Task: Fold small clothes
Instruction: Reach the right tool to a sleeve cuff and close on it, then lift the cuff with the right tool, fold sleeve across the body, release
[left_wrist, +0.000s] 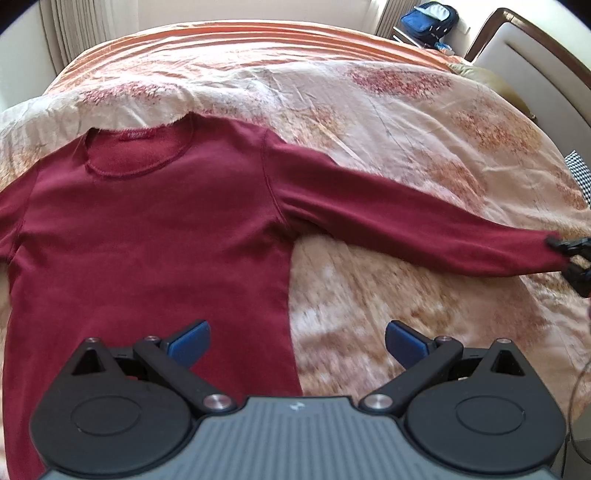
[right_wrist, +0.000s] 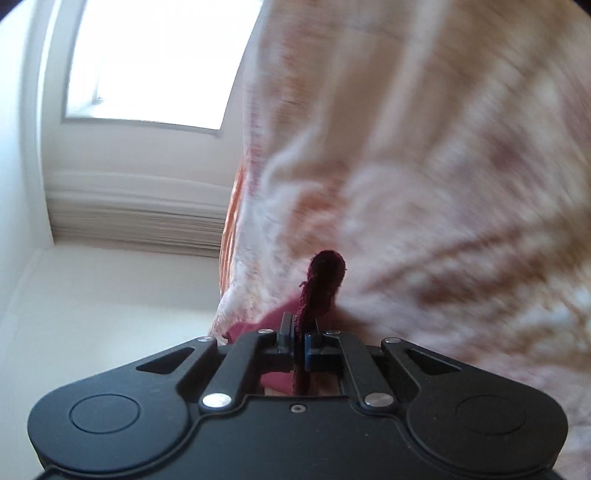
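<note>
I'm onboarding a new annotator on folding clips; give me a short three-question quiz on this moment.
1. True or false: the left tongs are closed on the sweater.
2. Which part of the sweater do the right tongs pinch? A) neckline B) sleeve cuff C) bottom hem
3. Fill in: the sweater lies spread on a floral ____.

Key: 1 false, they stand open above its side edge; 2 B, the cuff of the outstretched sleeve; 3 bedspread.
</note>
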